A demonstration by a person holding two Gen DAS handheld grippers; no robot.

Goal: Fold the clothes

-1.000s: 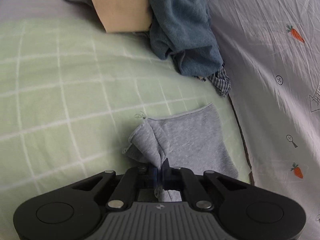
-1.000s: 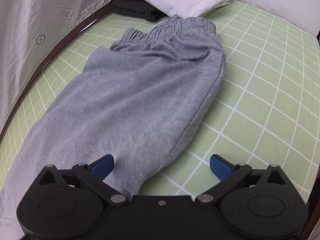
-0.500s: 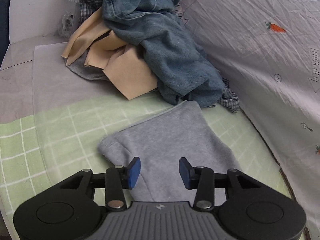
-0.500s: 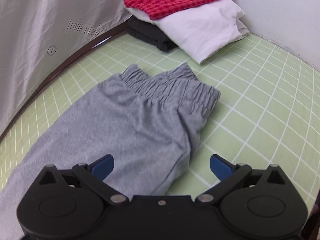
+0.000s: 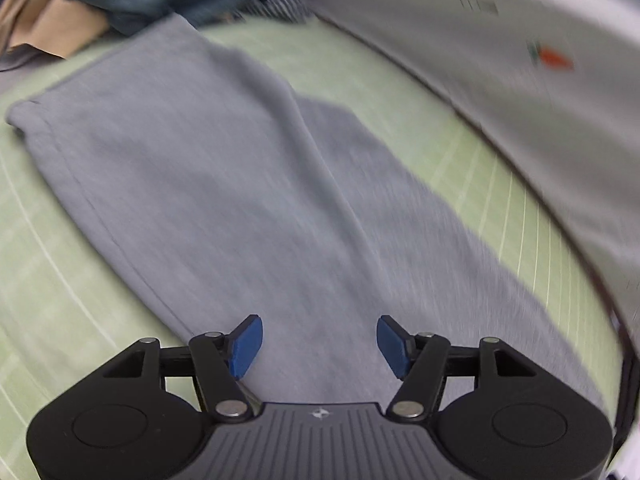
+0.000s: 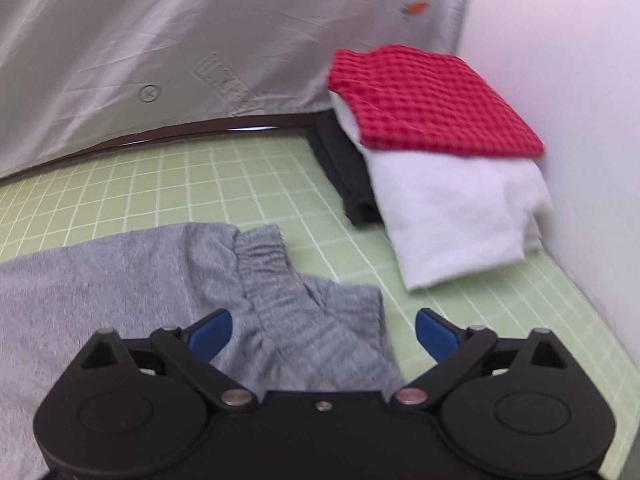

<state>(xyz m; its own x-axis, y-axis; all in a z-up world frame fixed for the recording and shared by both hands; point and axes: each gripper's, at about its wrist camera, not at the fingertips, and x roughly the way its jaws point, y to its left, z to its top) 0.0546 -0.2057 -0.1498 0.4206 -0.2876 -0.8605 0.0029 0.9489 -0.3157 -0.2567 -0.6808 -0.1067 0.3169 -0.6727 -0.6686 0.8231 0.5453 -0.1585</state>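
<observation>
Grey sweatpants on green checked sheet

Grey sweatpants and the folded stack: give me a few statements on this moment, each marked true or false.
1. The grey sweatpants lie spread on the green checked sheet. True.
2. The left tool is clamped on a pant leg. False: its jaws are opening and its pads stand clear of the cloth beneath them.
3. A red checked garment tops the folded stack, above a white garment. True.
4. The elastic waistband lies on top of the folded stack. False: it lies on the sheet, apart from the stack.
5. The right tool carries the red garment. False: its jaws are closing, with only the waistband end between them.
</observation>
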